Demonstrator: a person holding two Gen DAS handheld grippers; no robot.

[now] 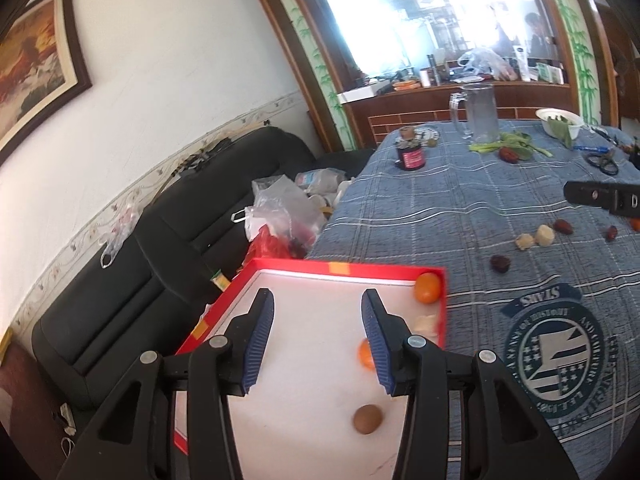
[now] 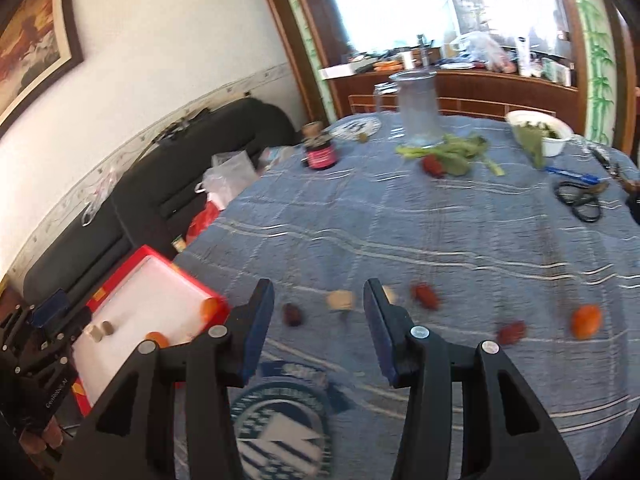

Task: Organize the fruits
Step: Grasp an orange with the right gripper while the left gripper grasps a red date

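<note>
- Writing: the blue checked cloth (image 1: 460,208) over the worktop bears a round crest (image 1: 560,356), seen upside down, with "STARS" on its banner; the ring text is too warped to read. The jar (image 1: 410,155) has a pink label, illegible.
- Left gripper (image 1: 318,312): fingers wide apart, empty, hovering over the red box (image 1: 348,269) with a white floor.
- Red box: sits at the worktop's left edge, partly overhanging toward the black sofa (image 1: 160,240). It holds two oranges (image 1: 428,288), a brown round fruit (image 1: 367,419) and a pale piece (image 1: 426,324); most of its floor lies bare.
- Right gripper (image 2: 318,300): fingers wide apart, empty, above the cloth.
- Loose fruit: dark red dates (image 2: 426,295), pale chunks (image 2: 341,300) and one orange (image 2: 586,321) lie scattered just beyond the right fingers, well apart from the box.
- Far side: glass jug (image 2: 418,112), leafy greens (image 2: 452,152), white bowl (image 2: 556,136), scissors (image 2: 580,200), blue pen (image 2: 572,175).
</note>
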